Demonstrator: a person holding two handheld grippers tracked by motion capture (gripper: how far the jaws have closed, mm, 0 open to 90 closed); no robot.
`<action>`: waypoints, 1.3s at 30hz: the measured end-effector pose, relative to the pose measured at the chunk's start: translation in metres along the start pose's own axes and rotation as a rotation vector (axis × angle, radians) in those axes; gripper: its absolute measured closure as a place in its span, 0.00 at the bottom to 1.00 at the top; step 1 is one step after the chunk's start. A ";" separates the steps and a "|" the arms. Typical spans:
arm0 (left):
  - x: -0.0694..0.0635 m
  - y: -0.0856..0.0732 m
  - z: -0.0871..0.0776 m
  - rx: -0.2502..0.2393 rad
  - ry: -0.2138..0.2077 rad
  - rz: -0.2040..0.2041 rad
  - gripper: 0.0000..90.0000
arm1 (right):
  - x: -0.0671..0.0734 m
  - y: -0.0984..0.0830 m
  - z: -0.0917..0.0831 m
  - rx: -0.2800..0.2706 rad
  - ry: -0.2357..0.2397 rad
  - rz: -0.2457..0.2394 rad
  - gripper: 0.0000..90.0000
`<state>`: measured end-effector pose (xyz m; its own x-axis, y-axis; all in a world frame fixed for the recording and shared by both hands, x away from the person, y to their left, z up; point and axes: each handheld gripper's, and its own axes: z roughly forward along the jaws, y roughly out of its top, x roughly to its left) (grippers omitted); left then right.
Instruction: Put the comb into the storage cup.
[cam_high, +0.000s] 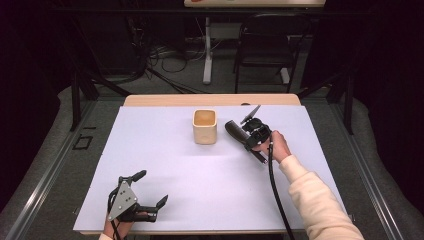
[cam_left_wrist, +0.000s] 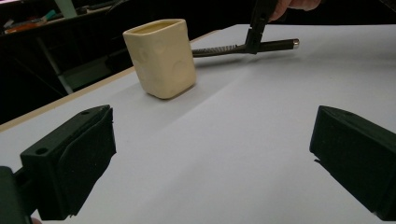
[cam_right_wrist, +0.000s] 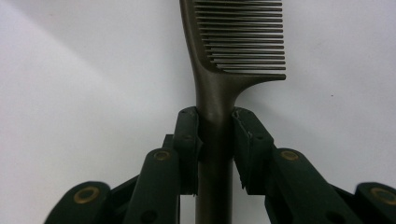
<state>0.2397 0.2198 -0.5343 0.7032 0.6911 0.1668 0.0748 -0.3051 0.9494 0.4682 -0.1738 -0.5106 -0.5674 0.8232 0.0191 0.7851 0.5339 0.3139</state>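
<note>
The right gripper is closed on the handle of a dark comb, low over the white table, right of the centre and near the cream cup. The comb looks light, stiff and smooth, so the handle is the good place. The left gripper rests wide open at the lower left.

One cream square cup on the white table sheet; one dark comb. Two handheld grippers: left gripper, right gripper. One black folding chair behind the table.
</note>
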 end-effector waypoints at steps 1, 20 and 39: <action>0.000 0.000 0.000 -0.002 0.001 -0.003 0.00 | -0.002 0.000 0.000 -0.014 0.003 -0.025 0.81; 0.000 0.000 0.000 -0.002 -0.001 -0.006 0.00 | -0.002 -0.012 -0.007 -0.124 0.046 -0.015 0.81; 0.001 0.000 0.001 -0.005 -0.001 -0.010 0.00 | -0.004 -0.026 -0.024 -0.278 0.074 -0.002 0.81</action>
<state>0.2407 0.2196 -0.5347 0.7031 0.6936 0.1565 0.0787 -0.2947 0.9524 0.4438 -0.1953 -0.4962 -0.5936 0.8004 0.0838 0.6915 0.4541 0.5619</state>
